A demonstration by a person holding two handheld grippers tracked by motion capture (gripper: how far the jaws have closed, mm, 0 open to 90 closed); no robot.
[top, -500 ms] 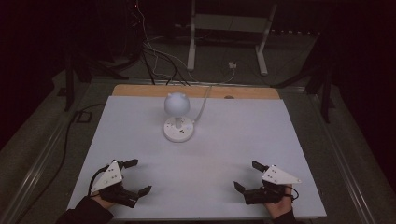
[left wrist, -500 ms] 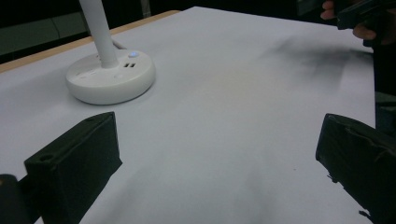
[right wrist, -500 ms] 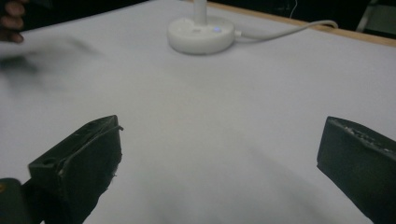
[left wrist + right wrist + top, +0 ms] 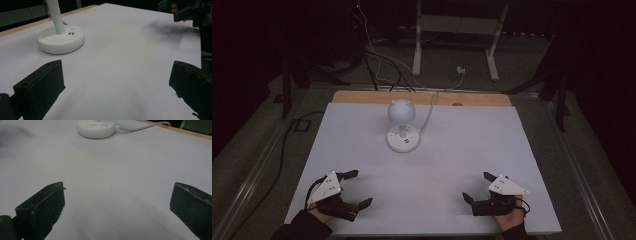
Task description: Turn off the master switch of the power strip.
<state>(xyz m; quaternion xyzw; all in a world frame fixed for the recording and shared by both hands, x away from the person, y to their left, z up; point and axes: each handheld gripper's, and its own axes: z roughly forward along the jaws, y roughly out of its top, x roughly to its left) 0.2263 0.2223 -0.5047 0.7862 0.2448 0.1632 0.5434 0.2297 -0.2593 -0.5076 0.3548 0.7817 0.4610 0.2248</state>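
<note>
Both grippers are sitting low at the near edge of the white table (image 4: 362,130), wide apart from one another. The left gripper (image 4: 359,189) is resting at the near left corner with its jaws spread and nothing between them; the right gripper (image 4: 476,186) is mirroring it at the near right, jaws likewise released and empty. Each is angling inward, toward the middle of the table.

The nearest thing to either — and it is well apart from both — is the small white lamp (image 4: 402,125), standing upright toward the far middle of the table. Its round head (image 4: 401,111) is sitting on a short stem above a disc base (image 4: 403,140). In the left gripper view the base (image 4: 60,40) is showing a small blue light and two slots on top (ports, probably); in the right gripper view the same base (image 4: 96,127) is lying ahead, with its white cable (image 4: 142,127) trailing off toward the far wooden edge.

Judgement: this is looking like the opening step — hands parked, reach not yet begun. The next move is calling for one gripper to travel forward across bare table to the lamp, then to close on the stem or steady the base — which of the two cannot be told from here. The head looks top-heavy, so a sideways knock could be tipping it.
</note>
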